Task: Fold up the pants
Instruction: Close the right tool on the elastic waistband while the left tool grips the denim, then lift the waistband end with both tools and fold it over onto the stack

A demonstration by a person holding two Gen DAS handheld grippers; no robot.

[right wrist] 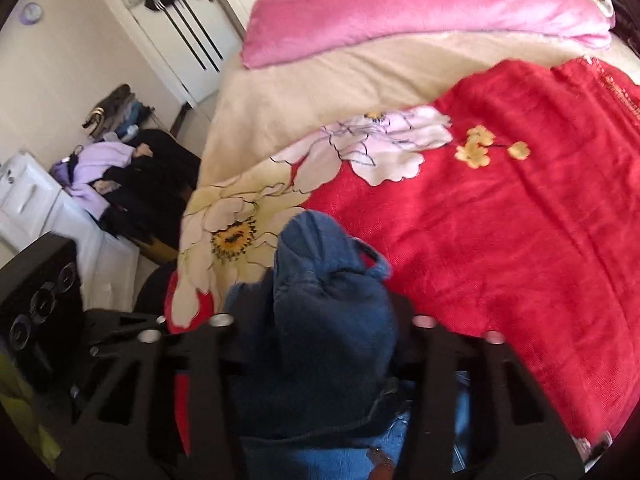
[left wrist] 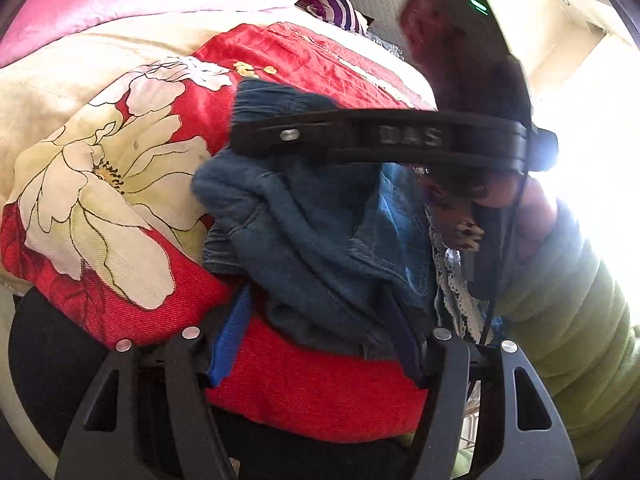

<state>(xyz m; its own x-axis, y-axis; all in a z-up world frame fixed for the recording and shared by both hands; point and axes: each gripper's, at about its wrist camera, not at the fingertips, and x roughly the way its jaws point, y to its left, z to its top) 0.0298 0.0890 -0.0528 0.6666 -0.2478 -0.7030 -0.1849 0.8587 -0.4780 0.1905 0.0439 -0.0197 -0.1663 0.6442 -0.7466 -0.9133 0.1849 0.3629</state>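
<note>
The pants are blue denim jeans, bunched in a heap on a red bedspread with large cream flowers. In the left wrist view my left gripper has its fingers around the lower part of the heap, gripping denim. The right gripper's black body crosses the view just above the jeans. In the right wrist view my right gripper is shut on a raised bunch of the jeans, which hides the fingertips. The left gripper shows at the left edge.
A pink blanket and cream cover lie at the bed's far side. Left of the bed stand a white cabinet with piled clothes and a white door. A green quilted sleeve is at right.
</note>
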